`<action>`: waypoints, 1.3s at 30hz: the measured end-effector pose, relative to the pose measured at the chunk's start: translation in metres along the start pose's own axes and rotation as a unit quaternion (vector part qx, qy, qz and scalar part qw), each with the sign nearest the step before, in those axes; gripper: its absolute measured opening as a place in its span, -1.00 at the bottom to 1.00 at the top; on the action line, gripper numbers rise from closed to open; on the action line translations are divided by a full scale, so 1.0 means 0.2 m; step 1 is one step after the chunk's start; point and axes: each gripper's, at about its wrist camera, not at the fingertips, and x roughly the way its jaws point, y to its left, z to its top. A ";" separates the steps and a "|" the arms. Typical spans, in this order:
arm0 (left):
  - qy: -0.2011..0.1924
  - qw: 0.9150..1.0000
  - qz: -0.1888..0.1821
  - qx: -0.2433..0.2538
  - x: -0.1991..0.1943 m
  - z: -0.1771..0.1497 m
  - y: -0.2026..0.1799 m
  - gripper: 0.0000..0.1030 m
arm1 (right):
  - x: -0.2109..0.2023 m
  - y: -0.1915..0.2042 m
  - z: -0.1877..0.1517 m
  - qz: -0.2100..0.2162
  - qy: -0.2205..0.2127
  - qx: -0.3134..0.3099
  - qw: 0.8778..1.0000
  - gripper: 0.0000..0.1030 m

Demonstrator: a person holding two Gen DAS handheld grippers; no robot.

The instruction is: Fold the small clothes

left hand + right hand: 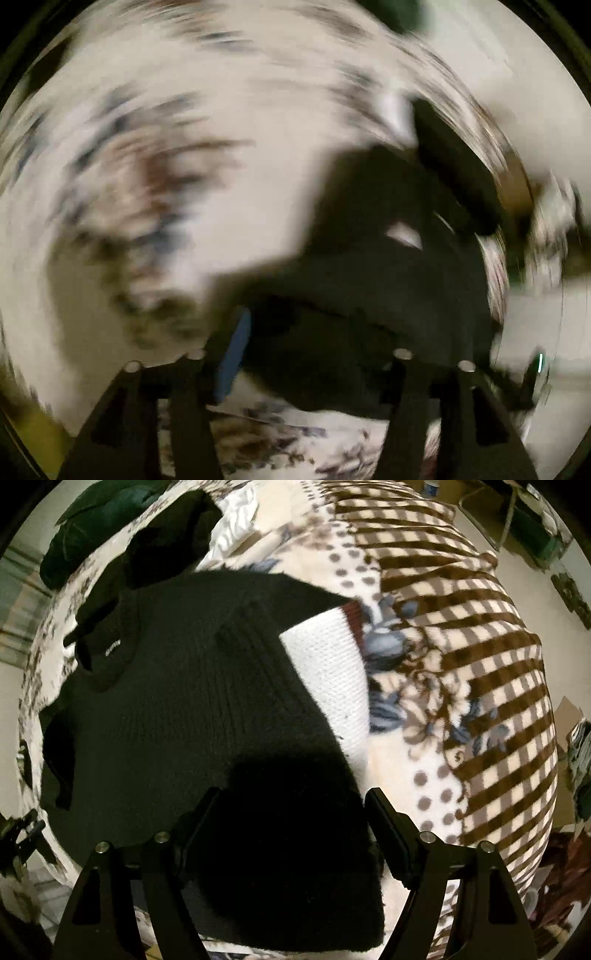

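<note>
Right gripper (291,834) gapes wide over the black knit sweater (177,701) (white panel), gripping nothing; left gripper (314,347), blurred, stands open.

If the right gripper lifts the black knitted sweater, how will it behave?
The black sweater probably droops and unfolds: soft knit lying slack on the blanket. Likely light. Its fuzzy surface suggests it will hardly slip.

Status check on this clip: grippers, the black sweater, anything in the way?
Left gripper blurred, jaws apart over dark cloth. Right gripper open, straddling black sweater on patterned blanket. More dark clothes beyond it; nothing blocking.
</note>
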 end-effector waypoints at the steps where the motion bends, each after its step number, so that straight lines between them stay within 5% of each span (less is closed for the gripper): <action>1: 0.013 0.999 -0.004 0.039 0.05 0.01 -0.13 0.17 | 0.00 -0.01 0.01 0.003 0.000 0.004 1.000 0.56; 3: 0.038 0.995 0.005 0.096 0.17 0.01 -0.32 0.17 | 0.00 -0.02 0.02 0.008 0.004 0.012 1.000 0.56; 6: 0.047 0.980 0.094 0.166 0.43 0.07 -0.51 0.17 | 0.04 -0.03 0.05 0.000 0.004 0.014 1.000 0.56; 8: 0.026 0.980 0.117 0.162 0.47 0.13 -0.50 0.17 | 0.07 -0.04 0.07 -0.011 0.001 0.011 1.000 0.56; 11: -0.019 0.988 0.122 0.088 0.41 0.31 -0.38 0.17 | 0.09 -0.06 0.11 -0.019 -0.004 0.013 1.000 0.56; 15: -0.047 0.995 0.085 -0.014 0.29 0.45 -0.16 0.17 | 0.06 -0.05 0.17 -0.016 -0.020 0.014 1.000 0.56; 18: -0.035 0.998 0.052 -0.033 0.24 0.40 -0.12 0.17 | 0.03 -0.05 0.19 0.010 -0.029 0.022 0.999 0.56; 20: -0.012 1.000 0.009 -0.007 0.22 0.33 -0.18 0.17 | 0.03 -0.04 0.19 0.026 -0.030 0.023 0.999 0.56; 22: 0.013 0.998 0.013 0.068 0.22 0.23 -0.33 0.17 | 0.03 -0.02 0.19 0.035 -0.036 0.020 0.999 0.55; 24: 0.041 0.990 0.038 0.129 0.27 0.14 -0.43 0.18 | 0.04 0.02 0.21 0.032 -0.042 0.009 0.999 0.55; 30: 0.079 0.932 0.172 0.310 0.58 -0.02 -0.63 0.18 | 0.08 0.14 0.30 0.002 -0.037 -0.029 0.999 0.55; 34: 0.052 0.917 0.176 0.353 0.58 0.01 -0.69 0.10 | 0.10 0.17 0.28 -0.022 -0.028 -0.050 0.998 0.54; 35: 0.047 0.918 0.175 0.353 0.57 0.03 -0.68 -0.03 | 0.11 0.18 0.28 -0.023 -0.029 -0.053 0.998 0.51; 36: 0.031 0.922 0.173 0.346 0.55 0.05 -0.67 -0.23 | 0.11 0.19 0.28 -0.025 -0.033 -0.057 0.998 0.25; 39: 0.000 0.943 0.157 0.293 0.49 0.17 -0.59 -0.37 | 0.12 0.20 0.27 -0.023 -0.046 -0.063 0.997 -0.31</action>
